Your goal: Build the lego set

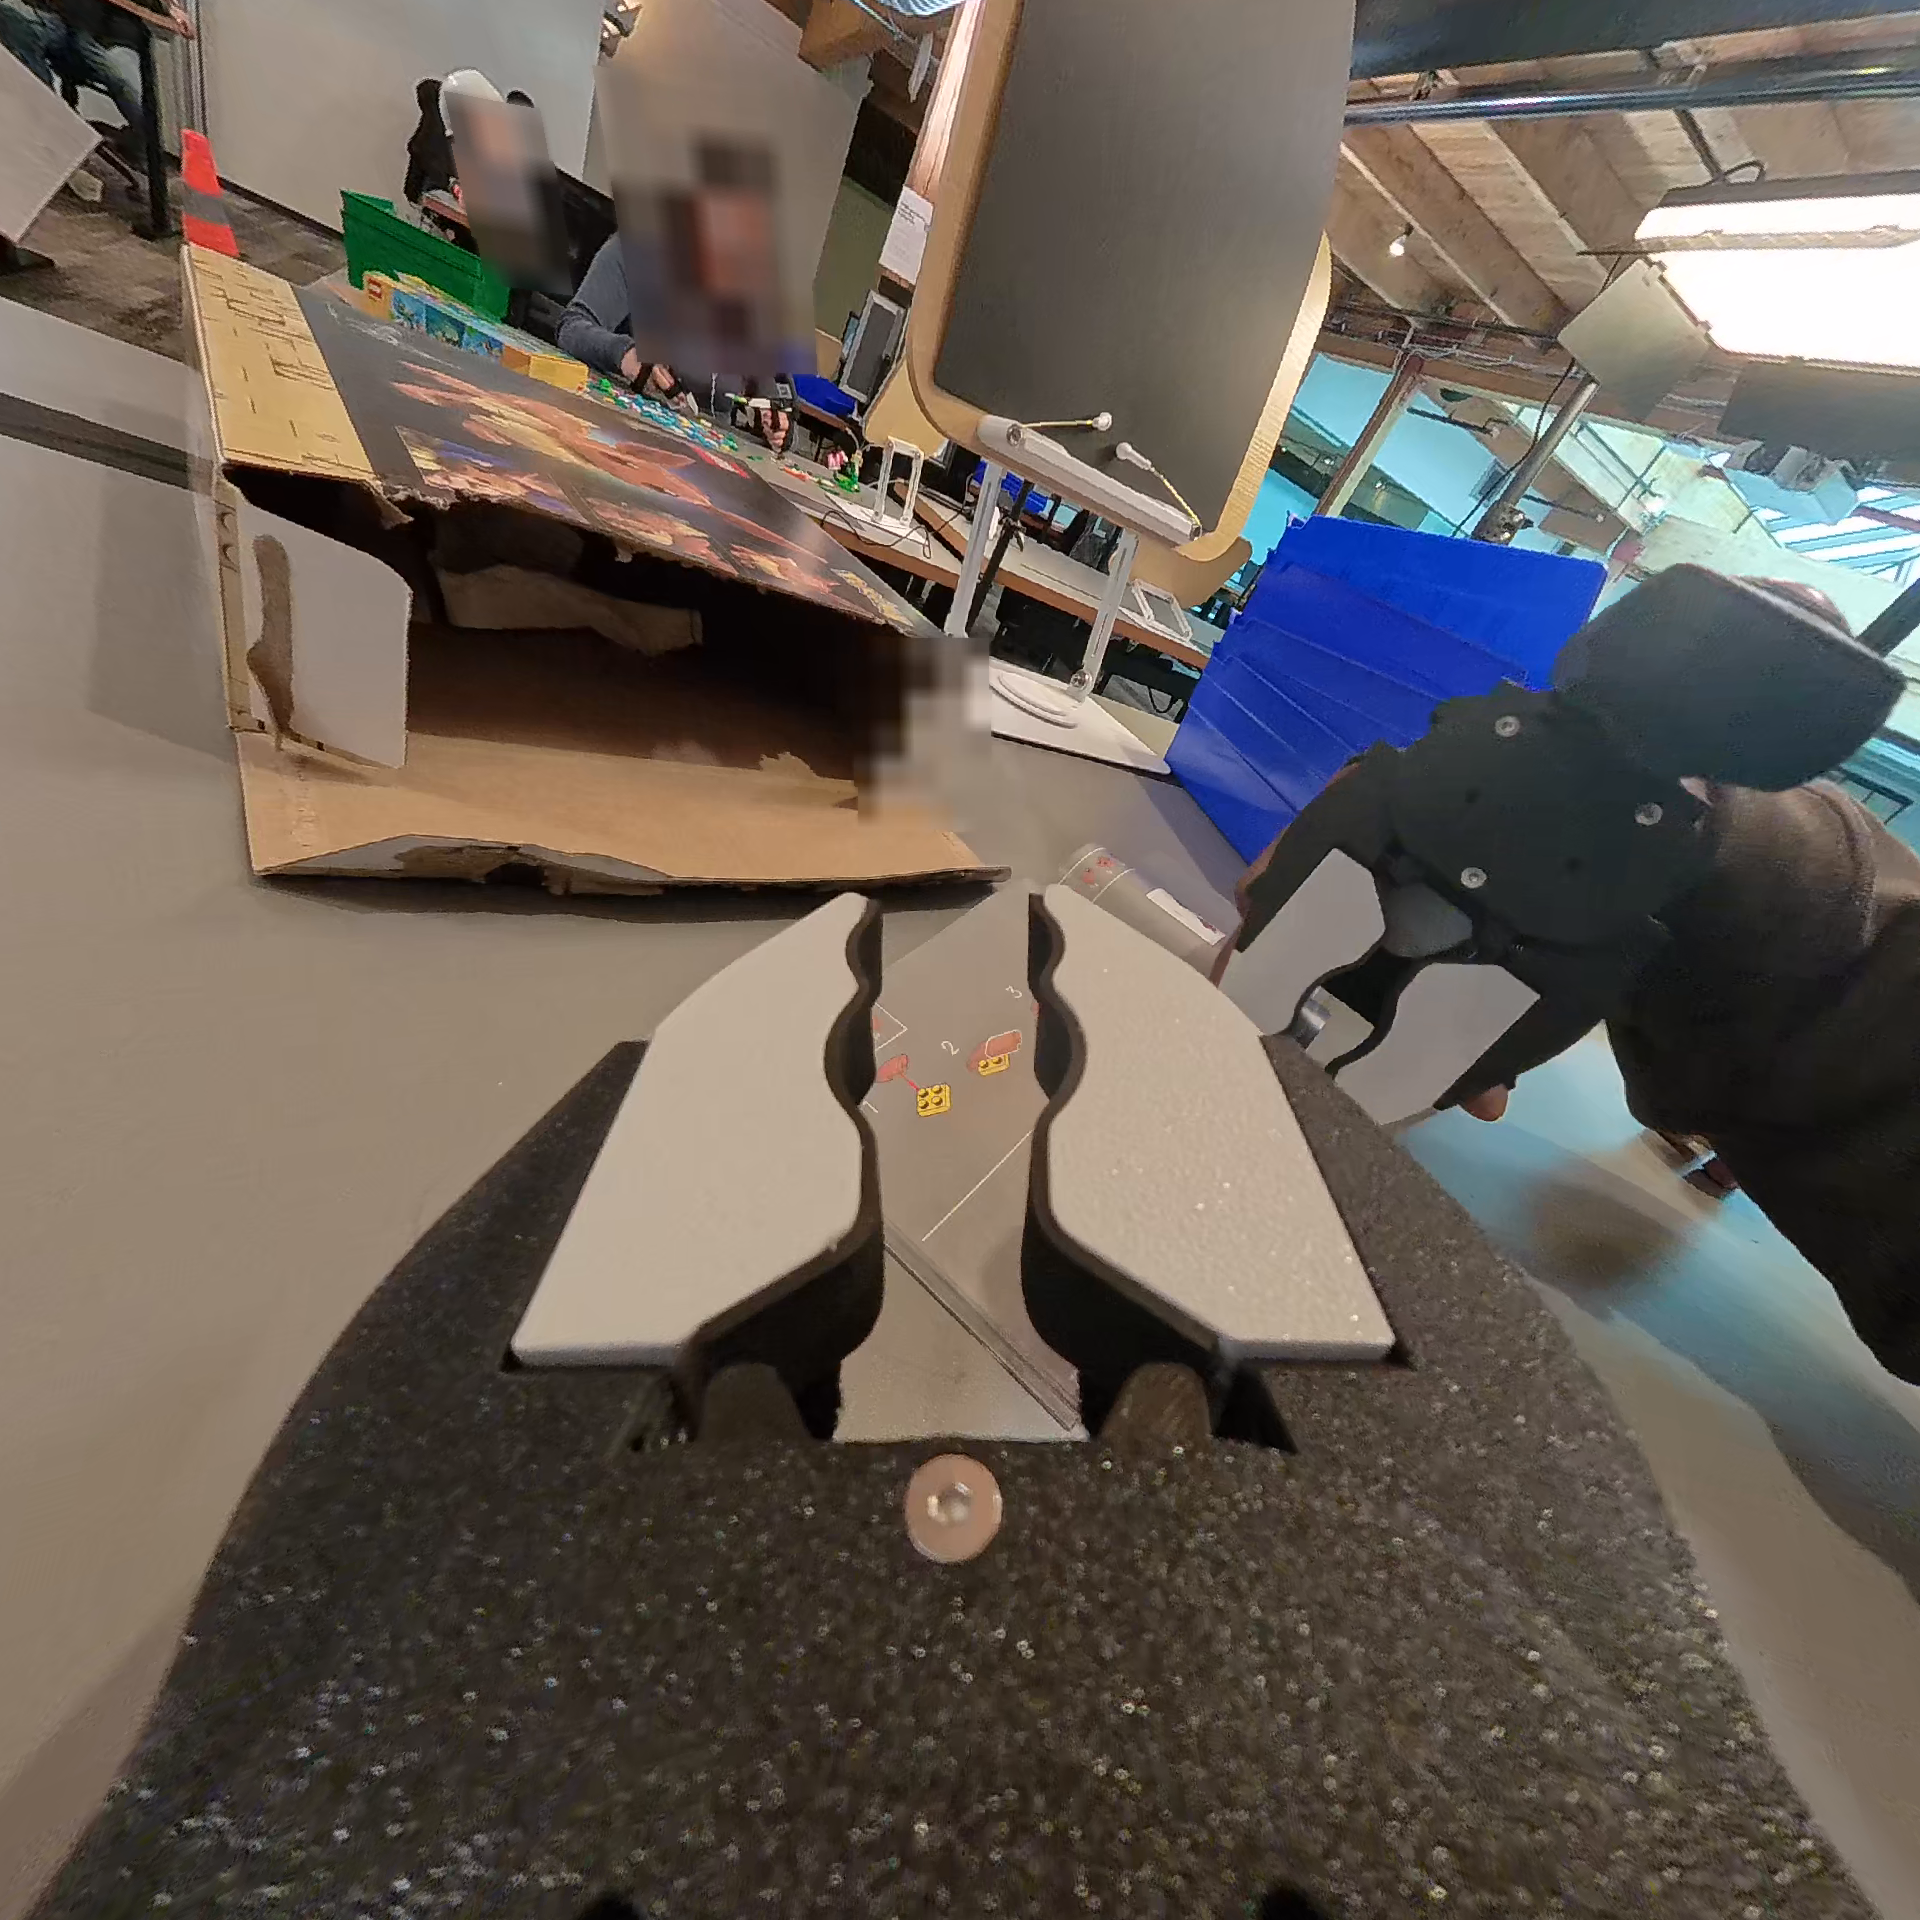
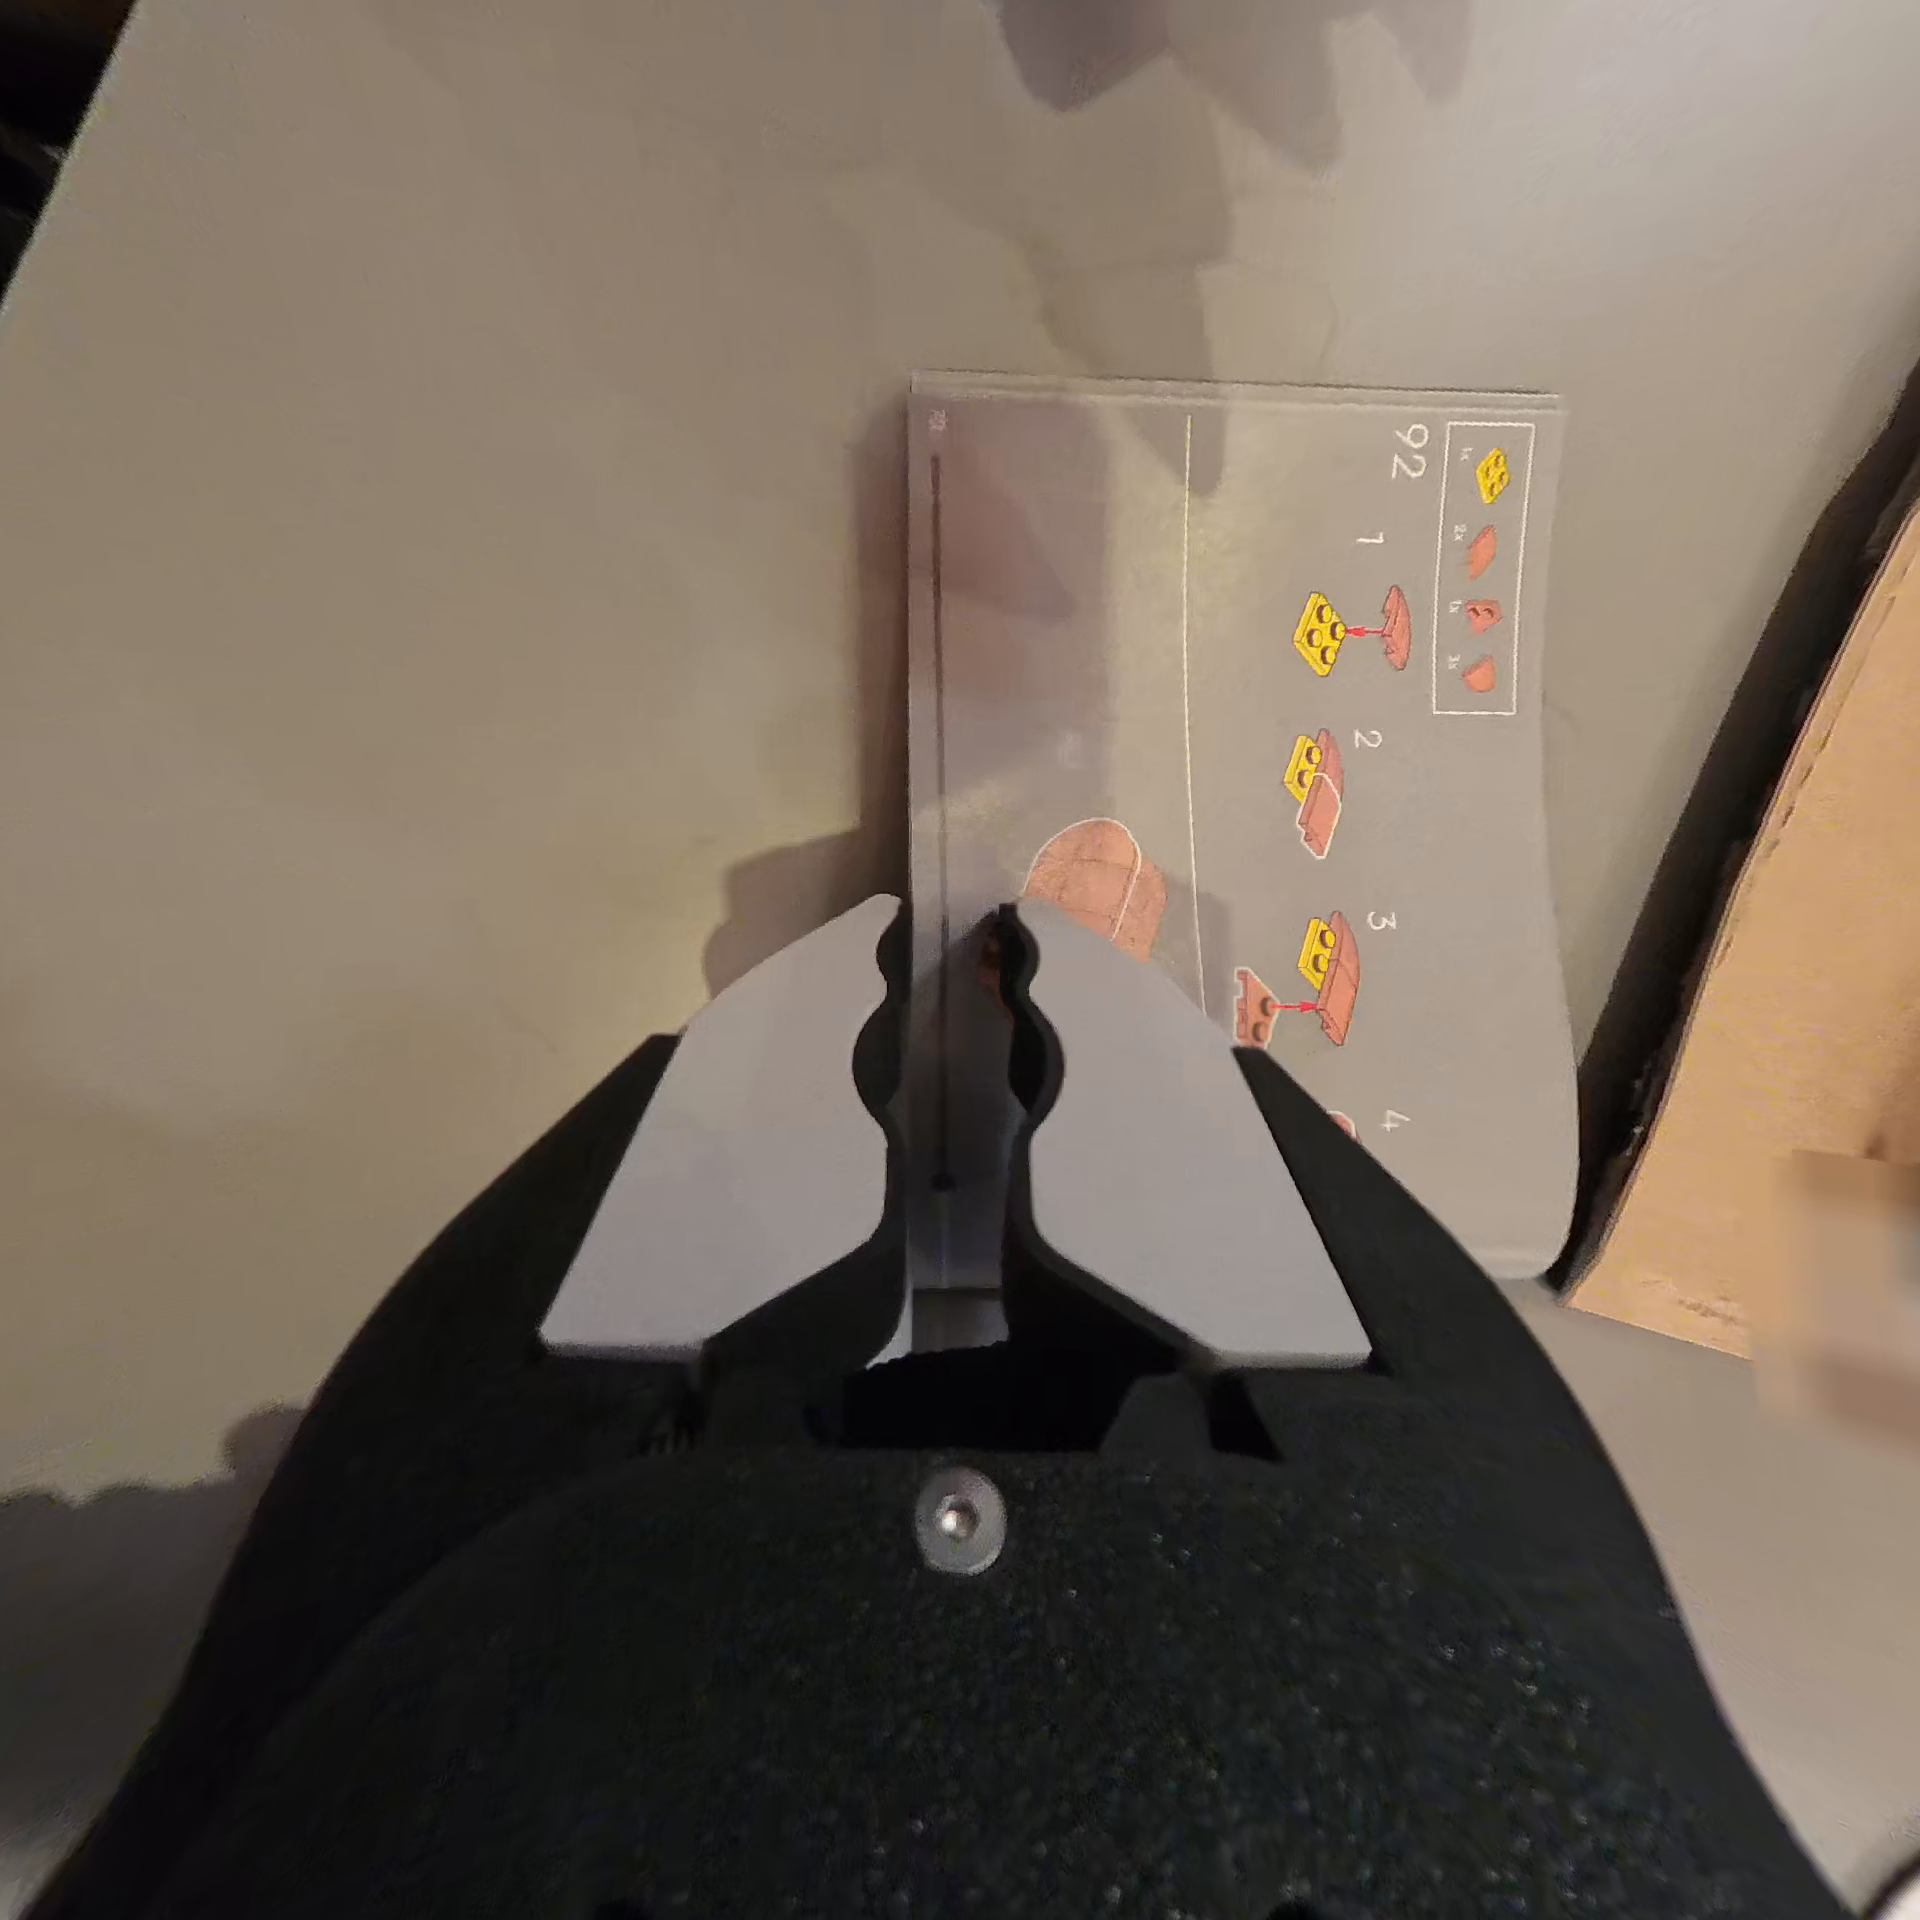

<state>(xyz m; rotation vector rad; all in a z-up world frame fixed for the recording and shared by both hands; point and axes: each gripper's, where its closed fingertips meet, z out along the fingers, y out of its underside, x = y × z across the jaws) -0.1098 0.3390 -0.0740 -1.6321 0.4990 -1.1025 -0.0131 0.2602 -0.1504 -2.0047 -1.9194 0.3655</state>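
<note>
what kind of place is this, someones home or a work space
Most likely a shared workshop or lab, not a home: long tables with people seated building, stacked blue bins, exposed wooden ceiling beams, and a torn cardboard set box on the grey table.

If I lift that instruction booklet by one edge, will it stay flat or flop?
The instruction booklet looks thin and its far edge already curves, so it would probably droop. Its glossy page may slip between the right gripper fingers.

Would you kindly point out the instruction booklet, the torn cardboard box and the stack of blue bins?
instruction booklet (image 2: 1299, 852): right wrist view, on its open grey page.
torn cardboard box (image 1: 582, 800): left wrist view, on the brown bottom flap.
stack of blue bins (image 1: 1361, 665): left wrist view, on the ribbed side.
</note>
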